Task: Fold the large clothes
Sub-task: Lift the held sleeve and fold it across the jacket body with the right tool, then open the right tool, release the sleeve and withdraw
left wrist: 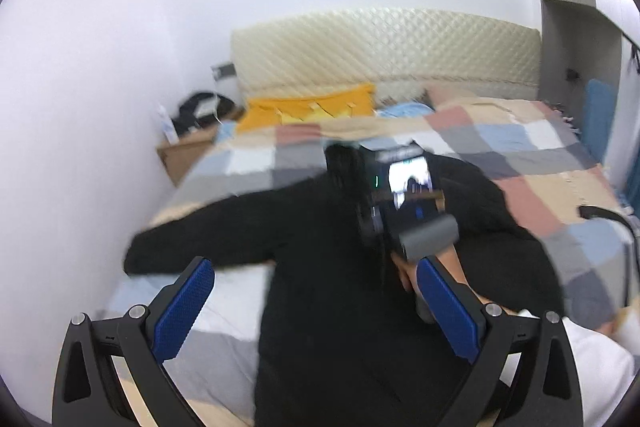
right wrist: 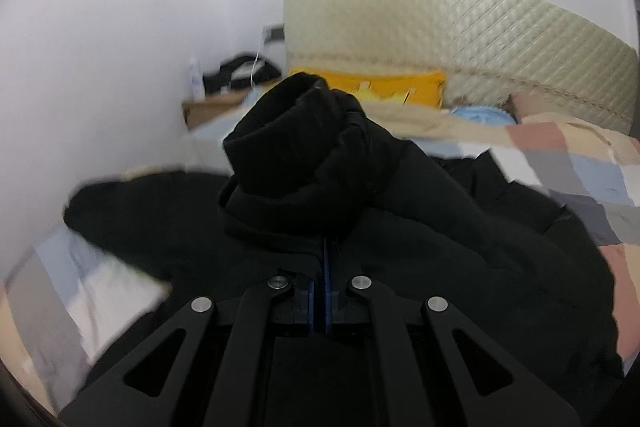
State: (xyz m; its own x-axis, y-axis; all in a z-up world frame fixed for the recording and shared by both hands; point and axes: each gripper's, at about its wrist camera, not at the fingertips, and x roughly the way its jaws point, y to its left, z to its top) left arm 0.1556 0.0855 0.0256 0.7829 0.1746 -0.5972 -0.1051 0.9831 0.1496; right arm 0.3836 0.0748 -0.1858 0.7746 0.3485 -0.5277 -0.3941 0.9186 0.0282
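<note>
The right gripper (right wrist: 325,259) is seen pressed together, its blue pads pinching a bunched fold of the black garment (right wrist: 400,247), apparently a sleeve or cuff, which rises in a thick roll toward 12 o'clock of the right wrist view. The left gripper (left wrist: 316,303) is spread wide, and nothing is caught between its blue pads (left wrist: 184,311); the cloth merely lies beneath them.

The garment, a large dark sweater or coat, is spread over the near part of the bed. In the left wrist view one sleeve (left wrist: 192,247) is stretched out toward 9 o'clock, nearly to the mattress edge, while the body runs down to 6 o'clock. The right gripper (left wrist: 400,195) is visible there at about 1 o'clock of centre, held over the cloth by a hand.

The pinched part is judged to be lifted so that it can be carried across the body as a fold, the open left gripper being kept ready to pin or take another edge.

Beneath the garment a checked bedspread (left wrist: 520,147) is laid. Open bedspread is left toward 2 and 3 o'clock, so room for laying the fold is available there. Toward 9 o'clock the room is limited by the bed edge and the wall. Farther off, a yellow pillow (left wrist: 312,107), a quilted headboard (left wrist: 384,43) and a cluttered bedside table (left wrist: 184,147) are seen at 11 to 12 o'clock.
</note>
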